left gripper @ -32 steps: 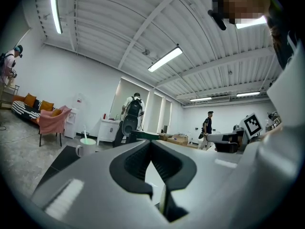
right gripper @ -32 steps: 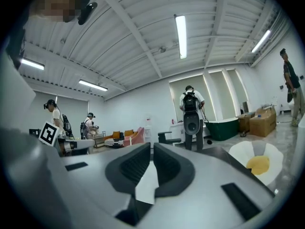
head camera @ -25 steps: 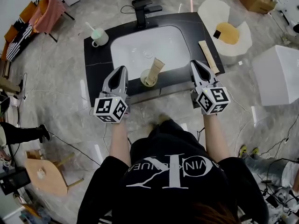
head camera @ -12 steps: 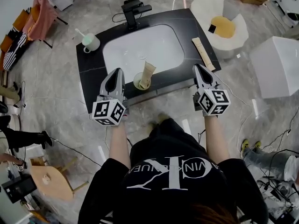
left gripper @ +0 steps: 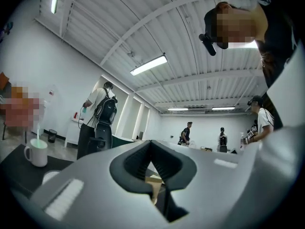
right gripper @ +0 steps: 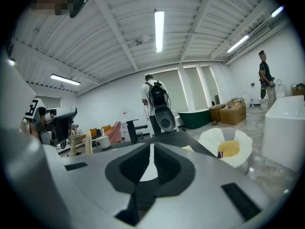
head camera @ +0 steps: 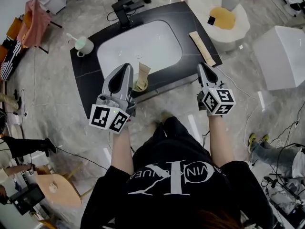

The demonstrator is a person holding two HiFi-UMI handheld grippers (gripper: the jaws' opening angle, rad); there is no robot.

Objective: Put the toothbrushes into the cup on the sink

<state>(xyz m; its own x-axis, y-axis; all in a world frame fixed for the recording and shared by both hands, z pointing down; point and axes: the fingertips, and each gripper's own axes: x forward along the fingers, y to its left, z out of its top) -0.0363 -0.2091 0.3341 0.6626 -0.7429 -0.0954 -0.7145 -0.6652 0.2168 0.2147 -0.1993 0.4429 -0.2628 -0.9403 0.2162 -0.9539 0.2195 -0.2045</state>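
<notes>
A black sink counter (head camera: 86,78) holds a white basin (head camera: 140,44). At its front edge stands a small cup (head camera: 137,85) with a tan toothbrush box (head camera: 142,72) upright in it. My left gripper (head camera: 127,67) hovers just left of that cup, jaws shut and empty; through them the tan box (left gripper: 153,182) shows. A second tan toothbrush box (head camera: 202,47) lies flat on the counter's right side. My right gripper (head camera: 203,66) sits at the front right corner, near that box's end, shut on nothing. A mint mug (head camera: 84,46) with a brush stands at the back left.
A black faucet (head camera: 125,7) rises behind the basin. A white round seat with a yellow cushion (head camera: 220,17) and a white box (head camera: 281,56) stand to the right. A wooden chair (head camera: 52,190) is at lower left. Several people (left gripper: 100,123) stand around the room.
My left gripper has risen and moved forward, closer to the cup with the box. My right gripper has shifted slightly and sunk. The head view has drifted, so the sink sits further left.
</notes>
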